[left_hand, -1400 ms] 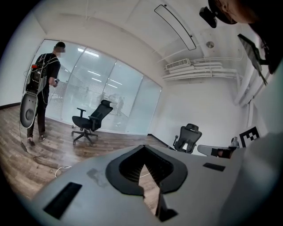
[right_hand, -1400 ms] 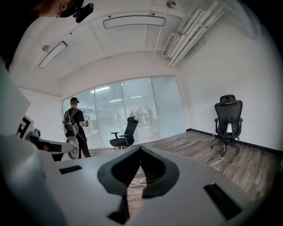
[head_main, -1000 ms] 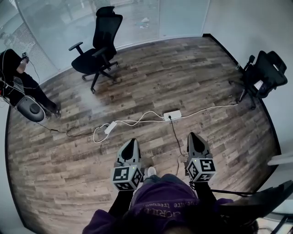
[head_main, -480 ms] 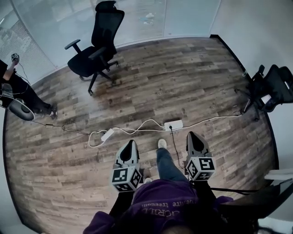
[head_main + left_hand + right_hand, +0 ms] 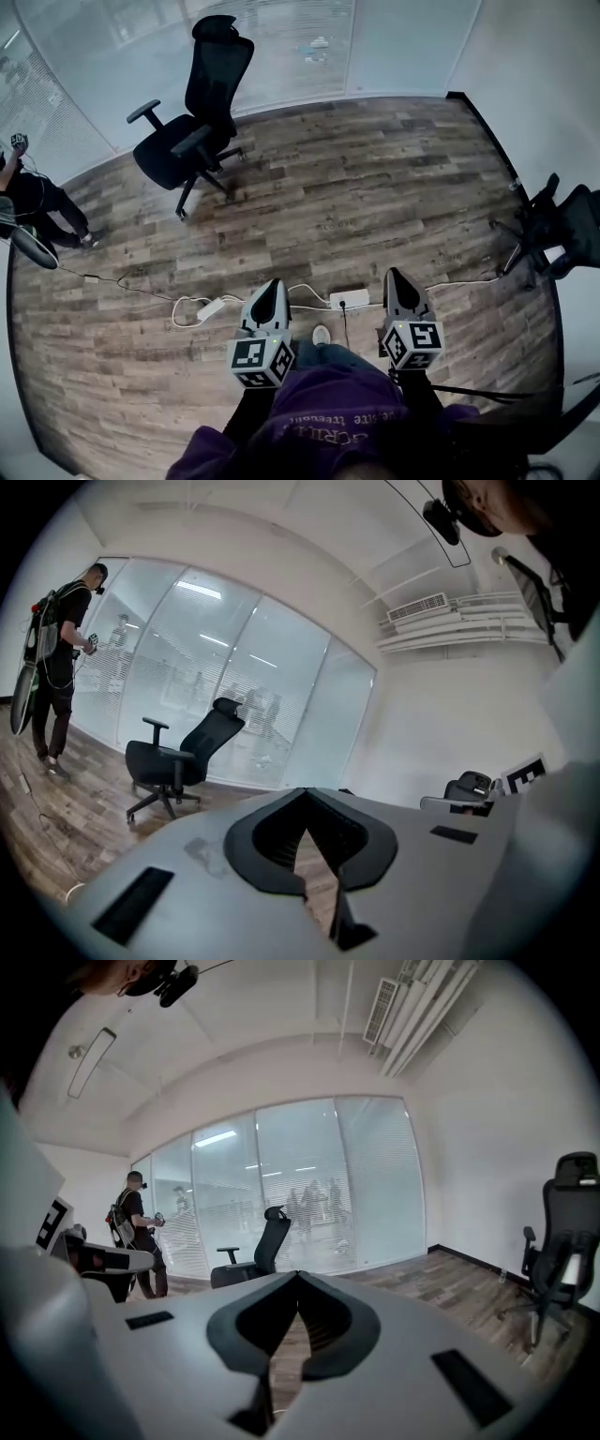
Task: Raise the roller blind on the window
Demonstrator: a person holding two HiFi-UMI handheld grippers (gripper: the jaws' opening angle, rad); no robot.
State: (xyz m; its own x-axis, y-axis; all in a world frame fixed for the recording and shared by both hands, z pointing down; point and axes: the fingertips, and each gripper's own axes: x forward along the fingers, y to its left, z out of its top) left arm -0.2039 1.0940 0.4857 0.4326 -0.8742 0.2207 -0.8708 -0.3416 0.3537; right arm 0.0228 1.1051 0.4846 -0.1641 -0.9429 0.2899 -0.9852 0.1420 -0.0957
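Observation:
A glass wall (image 5: pixel 272 42) with pale slatted blinds behind it runs across the far side of the room, and I cannot pick out a roller blind on it. The same glass wall (image 5: pixel 234 705) fills the left gripper view, and the glass wall (image 5: pixel 309 1185) also shows in the right gripper view. My left gripper (image 5: pixel 272 285) and right gripper (image 5: pixel 394 276) are held side by side over the wooden floor, both pointing at the glass. In each, the jaws meet at the tips with nothing between them. The left gripper (image 5: pixel 305 791) and right gripper (image 5: pixel 297 1275) are far from the glass.
A black office chair (image 5: pixel 192 122) stands between me and the glass, to the left. A white power strip (image 5: pixel 349 299) and its cable lie on the floor at my feet. Another black chair (image 5: pixel 562 225) stands at the right wall. A person (image 5: pixel 23 202) stands at far left.
I have walked toward the glass wall. The power strip and cable have slid down the view to my feet, and the office chair is nearer. Both grippers stay shut.

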